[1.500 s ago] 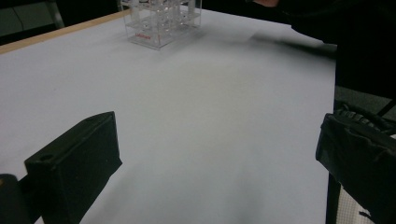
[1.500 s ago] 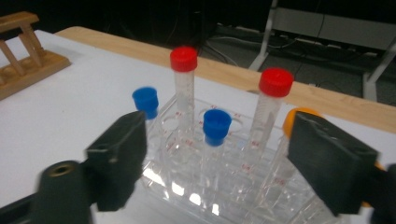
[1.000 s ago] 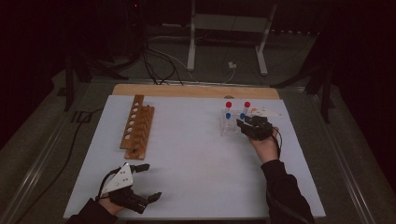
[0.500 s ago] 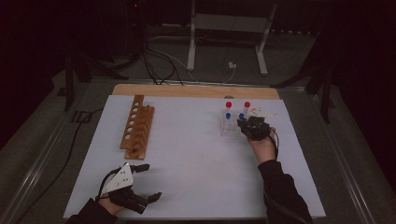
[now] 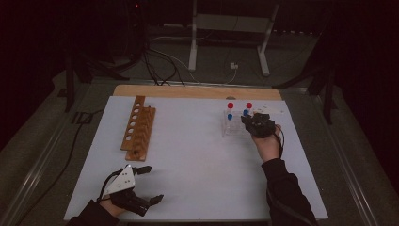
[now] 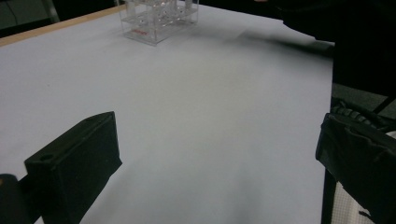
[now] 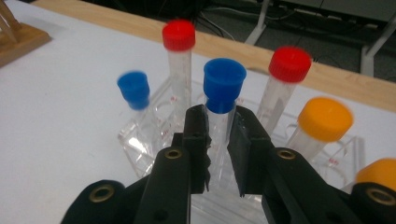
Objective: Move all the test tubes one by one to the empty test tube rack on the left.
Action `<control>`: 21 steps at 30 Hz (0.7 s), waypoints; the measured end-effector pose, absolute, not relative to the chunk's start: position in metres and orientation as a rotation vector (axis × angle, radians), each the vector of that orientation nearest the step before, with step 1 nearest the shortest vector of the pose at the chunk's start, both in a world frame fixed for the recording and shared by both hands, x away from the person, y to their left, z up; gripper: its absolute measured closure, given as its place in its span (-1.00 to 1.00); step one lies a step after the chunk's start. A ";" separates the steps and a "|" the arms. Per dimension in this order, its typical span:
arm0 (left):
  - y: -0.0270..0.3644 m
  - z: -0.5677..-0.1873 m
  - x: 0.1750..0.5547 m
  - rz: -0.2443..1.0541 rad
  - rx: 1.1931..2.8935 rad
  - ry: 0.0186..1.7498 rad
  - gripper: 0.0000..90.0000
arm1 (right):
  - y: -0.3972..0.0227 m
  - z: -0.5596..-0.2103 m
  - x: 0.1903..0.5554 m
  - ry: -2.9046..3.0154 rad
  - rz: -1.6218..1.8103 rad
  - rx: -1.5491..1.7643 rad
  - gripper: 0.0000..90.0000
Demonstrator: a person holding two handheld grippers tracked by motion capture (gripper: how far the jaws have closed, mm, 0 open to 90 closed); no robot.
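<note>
My right gripper is shut on a blue-capped clear tube just below its cap. The tube stands upright in a clear plastic rack. Around it in the rack stand two red-capped tubes, another blue-capped one and orange-capped ones. From above, the right gripper sits at the rack on the far right of the white table. My left gripper lies open at the near left corner, with nothing between its fingers.
A wooden tube rack with a row of holes stands at the far left of the table. In the left gripper view the clear rack is far off and a dark sleeve crosses the top right. Cables and a metal stand lie beyond the table.
The right hand has shifted only slightly at the clear rack. The left gripper has stayed where it was.
</note>
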State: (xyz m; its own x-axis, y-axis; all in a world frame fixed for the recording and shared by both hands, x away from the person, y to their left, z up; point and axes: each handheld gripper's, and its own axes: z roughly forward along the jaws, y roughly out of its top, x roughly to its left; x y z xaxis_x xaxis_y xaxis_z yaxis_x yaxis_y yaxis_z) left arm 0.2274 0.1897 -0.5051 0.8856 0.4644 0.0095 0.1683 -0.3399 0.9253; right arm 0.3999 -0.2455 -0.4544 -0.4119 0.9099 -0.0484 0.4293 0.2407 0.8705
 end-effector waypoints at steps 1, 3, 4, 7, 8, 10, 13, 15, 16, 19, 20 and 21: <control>0.190 -0.505 0.227 0.319 1.916 0.462 -0.99 | -0.245 -0.452 0.399 1.949 1.100 1.219 0.71; 0.189 -0.505 0.227 0.320 1.918 0.464 -0.99 | -0.245 -0.448 0.398 1.944 1.105 1.211 0.71; 0.189 -0.505 0.227 0.314 1.915 0.463 -0.99 | -0.245 -0.446 0.398 1.939 1.108 1.209 0.71; 0.189 -0.505 0.227 0.305 1.915 0.471 -0.99 | -0.246 -0.440 0.396 1.930 1.119 1.202 0.71; 0.188 -0.505 0.227 0.297 1.915 0.472 -0.99 | -0.246 -0.438 0.396 1.930 1.118 1.201 0.71; 0.188 -0.505 0.227 0.301 1.922 0.469 -0.99 | -0.246 -0.434 0.394 1.925 1.122 1.192 0.71; 0.188 -0.504 0.227 0.289 1.926 0.467 -0.99 | -0.246 -0.428 0.392 1.917 1.122 1.181 0.71; 0.187 -0.504 0.228 0.283 1.929 0.470 -0.99 | -0.246 -0.425 0.390 1.916 1.126 1.172 0.71; 0.187 -0.504 0.228 0.276 1.930 0.469 -0.99 | -0.246 -0.424 0.389 1.916 1.127 1.167 0.71; 0.187 -0.504 0.228 0.268 1.939 0.467 -0.99 | -0.247 -0.420 0.386 1.919 1.131 1.157 0.71; 0.187 -0.504 0.228 0.264 1.942 0.467 -0.99 | -0.247 -0.420 0.385 1.921 1.134 1.155 0.71; 0.186 -0.504 0.228 0.264 1.945 0.468 -0.99 | -0.247 -0.419 0.384 1.925 1.142 1.157 0.71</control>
